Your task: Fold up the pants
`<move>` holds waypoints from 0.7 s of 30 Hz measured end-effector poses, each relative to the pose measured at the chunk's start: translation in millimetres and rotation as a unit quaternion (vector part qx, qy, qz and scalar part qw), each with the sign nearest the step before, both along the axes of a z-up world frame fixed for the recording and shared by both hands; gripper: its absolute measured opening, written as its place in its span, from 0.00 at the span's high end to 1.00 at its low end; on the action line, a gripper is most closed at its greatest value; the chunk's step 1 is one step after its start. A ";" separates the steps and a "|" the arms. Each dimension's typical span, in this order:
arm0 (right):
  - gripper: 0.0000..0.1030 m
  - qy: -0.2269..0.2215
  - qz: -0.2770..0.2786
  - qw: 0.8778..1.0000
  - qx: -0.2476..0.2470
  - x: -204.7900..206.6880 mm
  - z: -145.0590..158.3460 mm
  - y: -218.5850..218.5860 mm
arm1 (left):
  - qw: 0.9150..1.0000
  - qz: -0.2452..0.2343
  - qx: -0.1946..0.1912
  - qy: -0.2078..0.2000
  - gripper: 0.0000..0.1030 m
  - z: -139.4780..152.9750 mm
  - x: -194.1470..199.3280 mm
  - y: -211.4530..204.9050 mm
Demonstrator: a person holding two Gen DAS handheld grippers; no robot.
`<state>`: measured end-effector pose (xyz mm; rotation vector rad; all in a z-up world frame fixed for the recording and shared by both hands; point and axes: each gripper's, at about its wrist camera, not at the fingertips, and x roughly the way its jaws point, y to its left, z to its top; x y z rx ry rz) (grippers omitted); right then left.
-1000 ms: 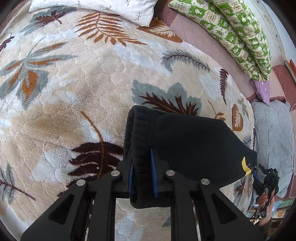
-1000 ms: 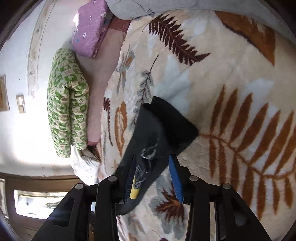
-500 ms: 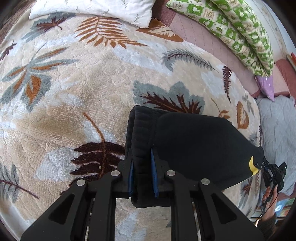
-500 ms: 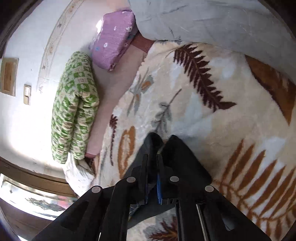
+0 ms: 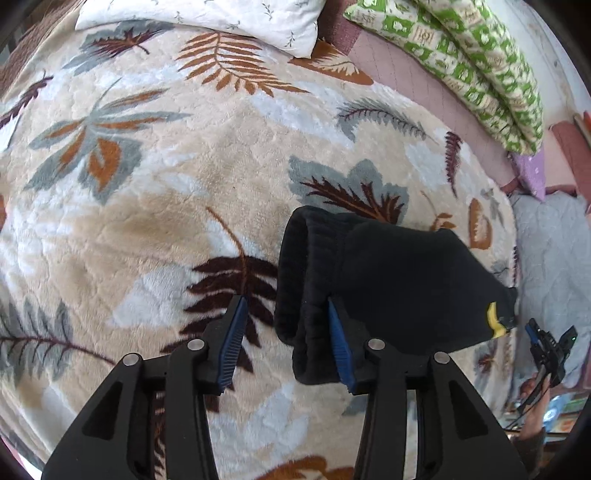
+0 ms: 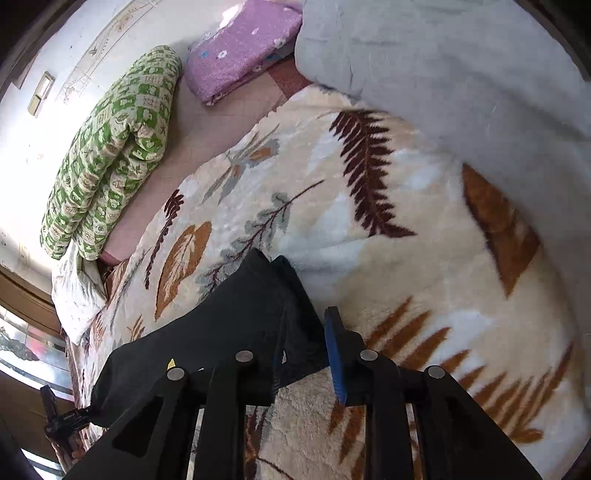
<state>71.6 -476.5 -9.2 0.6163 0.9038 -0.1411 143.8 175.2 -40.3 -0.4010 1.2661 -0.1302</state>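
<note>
Black pants lie folded on the leaf-patterned blanket, ribbed waistband to the left and a yellow tag at the right end. My left gripper hangs just above the waistband end. Its jaws are opening: the left pad stands clear over the blanket and the band lies beside the right pad. In the right wrist view the pants end in a folded corner that lies loose between the jaws of my right gripper, which are also opening. Cloth hides its left pad.
A white pillow lies at the head of the bed. A green patterned quilt is rolled along the wall, with a purple folded blanket and a grey quilt beside it. A person's hand shows at the lower right.
My left jaws, shut on the waistband before, have parted. The right gripper closed on the pants' corner, rolled and rose a little, and its jaws now stand apart again.
</note>
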 end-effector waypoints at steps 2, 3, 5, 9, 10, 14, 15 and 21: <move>0.75 -0.013 0.005 1.000 -0.004 -8.5 21.3 -1.9 | 1.000 0.005 -0.004 0.001 0.58 9.7 -5.0 4.3; 0.74 -0.019 0.008 1.000 0.000 -11.6 30.9 -1.4 | 1.000 0.008 0.008 -0.002 0.57 15.5 -7.2 5.7; 0.66 -0.030 0.023 0.999 0.011 -12.7 50.7 4.7 | 1.000 0.005 0.016 -0.002 0.57 24.1 -8.8 9.7; 0.61 -0.036 0.079 0.996 0.005 -2.5 81.4 37.5 | 0.999 0.010 -0.045 0.000 0.57 39.3 0.5 12.2; 0.60 -0.036 0.098 0.995 0.007 2.4 85.3 48.8 | 0.999 0.004 -0.046 -0.003 0.57 43.7 5.1 5.2; 0.59 -0.010 0.210 0.977 0.024 41.9 82.5 114.4 | 0.997 -0.070 -0.023 0.005 0.52 49.0 28.9 -47.2; 0.59 -0.003 0.234 0.972 0.023 51.3 78.6 130.2 | 0.996 -0.090 -0.010 0.010 0.52 47.7 35.1 -60.8; 0.59 0.034 0.368 0.929 -0.012 115.7 46.3 221.5 | 0.971 -0.227 0.060 0.036 0.52 29.3 74.7 -131.6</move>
